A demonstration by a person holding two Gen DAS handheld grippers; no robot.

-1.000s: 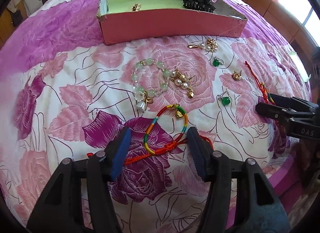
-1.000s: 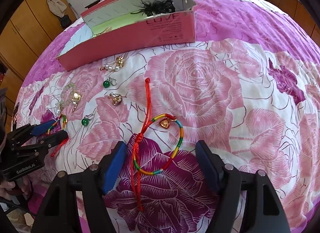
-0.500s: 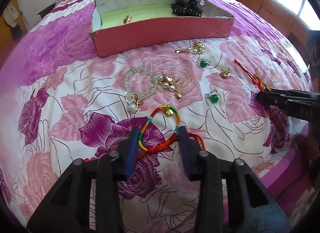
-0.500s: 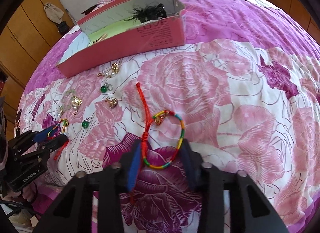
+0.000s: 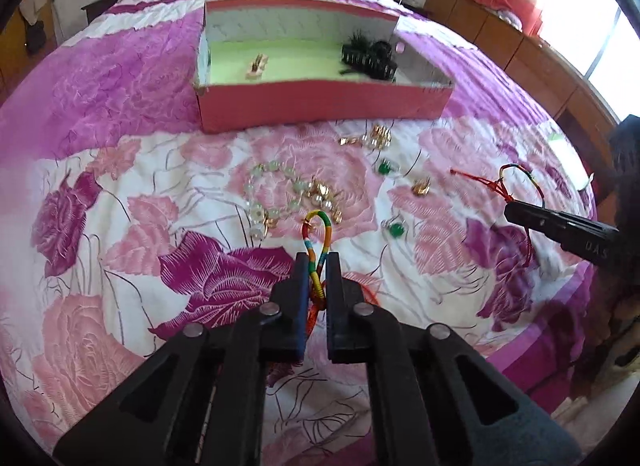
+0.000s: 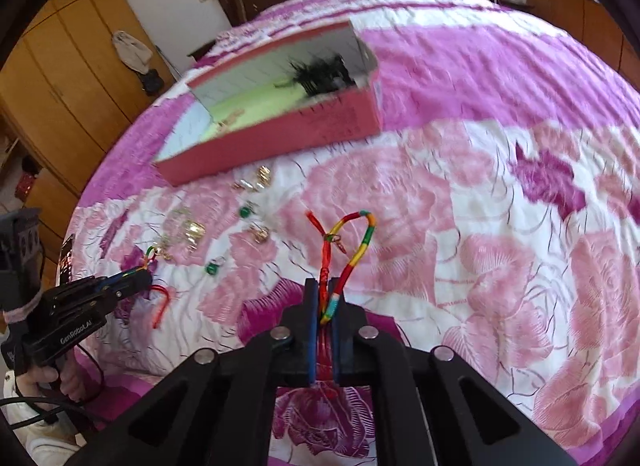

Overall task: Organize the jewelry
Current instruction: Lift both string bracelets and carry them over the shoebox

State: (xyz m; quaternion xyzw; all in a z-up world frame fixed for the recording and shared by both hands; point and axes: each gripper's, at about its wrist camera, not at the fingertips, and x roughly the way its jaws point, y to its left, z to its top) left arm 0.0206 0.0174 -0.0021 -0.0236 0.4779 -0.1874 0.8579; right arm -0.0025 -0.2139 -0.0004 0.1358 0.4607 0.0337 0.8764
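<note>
Two rainbow cord bracelets with red tails are lifted off the floral bedspread. In the left wrist view my left gripper (image 5: pixel 318 260) is shut on one bracelet (image 5: pixel 327 231), whose loop sticks up beyond the tips. In the right wrist view my right gripper (image 6: pixel 323 286) is shut on the other bracelet (image 6: pixel 362 246), its gold charm dangling. Each gripper shows in the other's view: the right gripper (image 5: pixel 516 211) at the far right, the left gripper (image 6: pixel 142 278) at the far left. The open pink box (image 5: pixel 320 105) lies beyond, with a black hair clip (image 5: pixel 368 55) and a gold piece (image 5: pixel 256 65) inside.
Between the grippers and the box lie a jade bead bracelet (image 5: pixel 272 185), two green earrings (image 5: pixel 386 167), gold earrings (image 5: pixel 420 185) and a pearl-and-gold piece (image 5: pixel 372 139). The bed's front edge runs close below both grippers. Wooden cabinets (image 6: pixel 60 77) line the walls. A hand (image 6: pixel 60 378) holds the left gripper.
Both grippers went from wide open around their bracelets to shut on them. Both have risen, and the bracelet loops now hang clear of the bedspread, squeezed narrow.
</note>
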